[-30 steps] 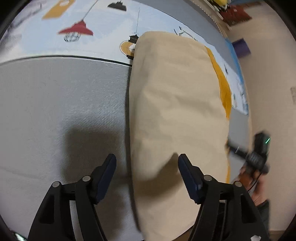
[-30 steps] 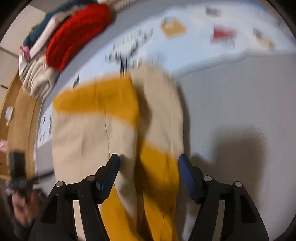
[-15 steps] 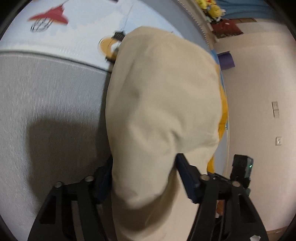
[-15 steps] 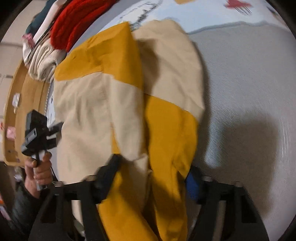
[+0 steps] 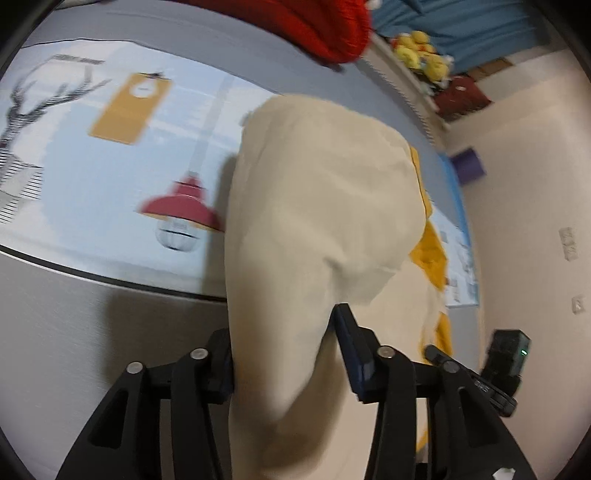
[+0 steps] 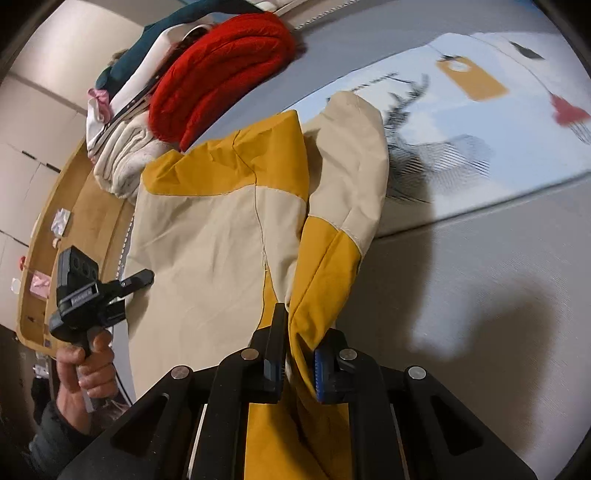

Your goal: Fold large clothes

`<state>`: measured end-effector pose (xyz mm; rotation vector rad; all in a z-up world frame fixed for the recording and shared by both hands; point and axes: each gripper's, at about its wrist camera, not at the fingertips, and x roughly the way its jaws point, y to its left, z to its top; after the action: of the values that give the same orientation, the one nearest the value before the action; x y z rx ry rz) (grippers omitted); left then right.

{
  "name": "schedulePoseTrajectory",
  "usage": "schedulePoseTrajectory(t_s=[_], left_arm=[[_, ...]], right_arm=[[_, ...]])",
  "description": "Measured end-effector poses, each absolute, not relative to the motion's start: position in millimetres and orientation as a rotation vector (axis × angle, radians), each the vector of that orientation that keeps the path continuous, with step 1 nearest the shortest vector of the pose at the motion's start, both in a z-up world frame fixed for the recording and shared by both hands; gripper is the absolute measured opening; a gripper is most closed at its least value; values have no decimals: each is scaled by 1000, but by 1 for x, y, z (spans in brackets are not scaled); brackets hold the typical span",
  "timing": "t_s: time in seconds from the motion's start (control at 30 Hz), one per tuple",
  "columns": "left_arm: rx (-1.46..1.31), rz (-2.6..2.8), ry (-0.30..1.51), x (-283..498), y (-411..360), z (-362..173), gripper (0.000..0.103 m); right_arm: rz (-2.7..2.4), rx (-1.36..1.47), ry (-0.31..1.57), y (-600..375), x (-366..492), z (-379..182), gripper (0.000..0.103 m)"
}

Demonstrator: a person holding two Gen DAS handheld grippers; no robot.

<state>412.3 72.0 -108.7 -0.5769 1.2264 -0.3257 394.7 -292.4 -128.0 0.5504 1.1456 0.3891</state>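
Jacket (image 5: pixel 317 221), cream with mustard-yellow panels, lies on the grey bed surface (image 5: pixel 74 332), partly over a pale blue printed sheet (image 5: pixel 110 166).

Left wrist view: the left gripper (image 5: pixel 284 354) has a thick cream fold of the jacket between its jaws, which are closing on it; both pads press the bunched cloth, and the fold rises from them. Beyond the jacket, on the sheet, a red lamp motif (image 5: pixel 184 206) sits just beside the garment's edge, with a yellow tag motif (image 5: pixel 133 107) farther off. A red knit garment (image 5: pixel 314 26) lies past the far end of the jacket. The other gripper's black body (image 5: pixel 506 362) shows at the jacket's opposite side.

Right wrist view: the right gripper (image 6: pixel 299 362) is closing on a yellow sleeve section (image 6: pixel 317 280) of the jacket, with the cloth pinched between the nearly closed pads. The cream back panel (image 6: pixel 207 266) spreads away from that sleeve. Across the jacket, a hand (image 6: pixel 88 365) holds the left gripper at the garment's edge. Beyond the jacket's collar end lies a pile of folded clothes (image 6: pixel 177 92), the red knit among them.
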Motion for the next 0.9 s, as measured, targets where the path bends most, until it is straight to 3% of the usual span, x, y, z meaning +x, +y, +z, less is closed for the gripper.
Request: schedulePoseTrajectory(t_s=[0.17,0.37,0.5,0.63,0.7,0.83,0.9], left_arm=[[-529,-256,1214,402,92,-99,47],[-171,-527,1280,365,43,-80,52],[135,-545,1321,330,13,-99,53],[116,-505,1338,311,18,-93,51],[146,-528,1300,295,14,-84,52],[284,-410,1352,275,10,-116,60],[281,-319,1305,266,11,-100,59]], right_arm=[[289,468,1205,-283,401,-139,21],[289,378,1139,-305,377,-106,28],[458,243,1172,-279,350,-94,46],[420,-18,1258,-255,322,-111,46],[424,-8,1243,-257,315,-108,46],[336,-121,1277,-257,303,-121,46],[295,-140,1245,-261,297,-112,46]])
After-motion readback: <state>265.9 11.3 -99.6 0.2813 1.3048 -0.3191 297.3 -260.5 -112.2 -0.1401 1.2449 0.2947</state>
